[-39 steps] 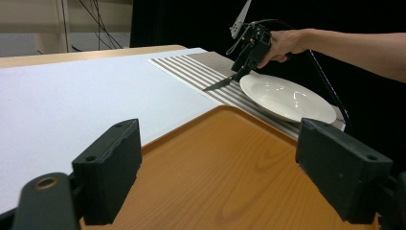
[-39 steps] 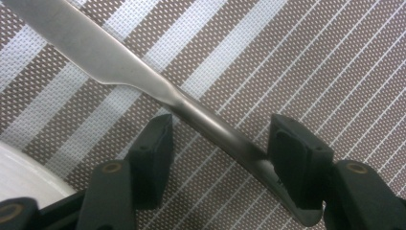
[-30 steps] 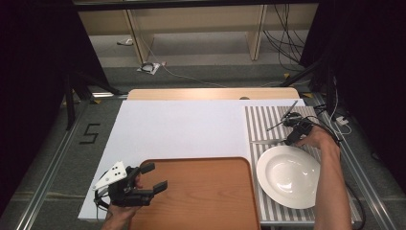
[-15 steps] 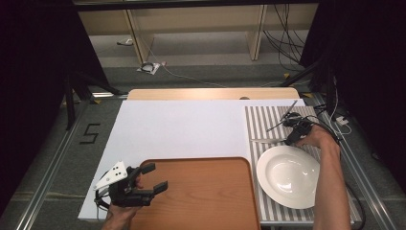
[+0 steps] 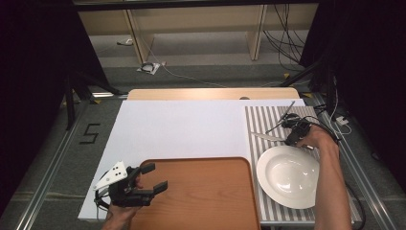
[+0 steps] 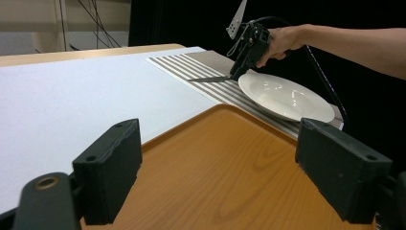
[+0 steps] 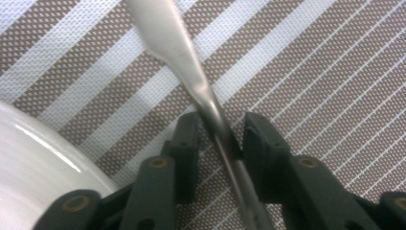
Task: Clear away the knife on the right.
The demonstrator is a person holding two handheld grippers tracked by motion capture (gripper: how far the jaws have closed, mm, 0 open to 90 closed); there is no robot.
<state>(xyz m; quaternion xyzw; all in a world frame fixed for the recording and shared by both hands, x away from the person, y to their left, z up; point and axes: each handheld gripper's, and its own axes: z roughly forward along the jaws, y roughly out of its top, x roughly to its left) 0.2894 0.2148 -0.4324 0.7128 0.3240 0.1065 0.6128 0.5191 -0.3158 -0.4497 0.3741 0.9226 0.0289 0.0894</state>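
Closing on the knife, the right gripper hasn't quite pinched yet; that slick handle could skate away across the striped mat. Left gripper gapes empty.

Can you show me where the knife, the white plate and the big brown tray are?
knife [image 7: 191,81], right gripper view, on its shiny handle.
white plate [image 5: 288,176], high view, middle of its bowl.
brown tray [image 5: 206,196], high view, bare wooden middle.

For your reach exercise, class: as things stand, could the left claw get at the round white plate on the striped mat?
Probably yes. The left claw hovers open over the bare wooden tray, and nothing stands between it and the round white plate. The right claw, at a silver knife beyond the plate, leaves the near rim free.
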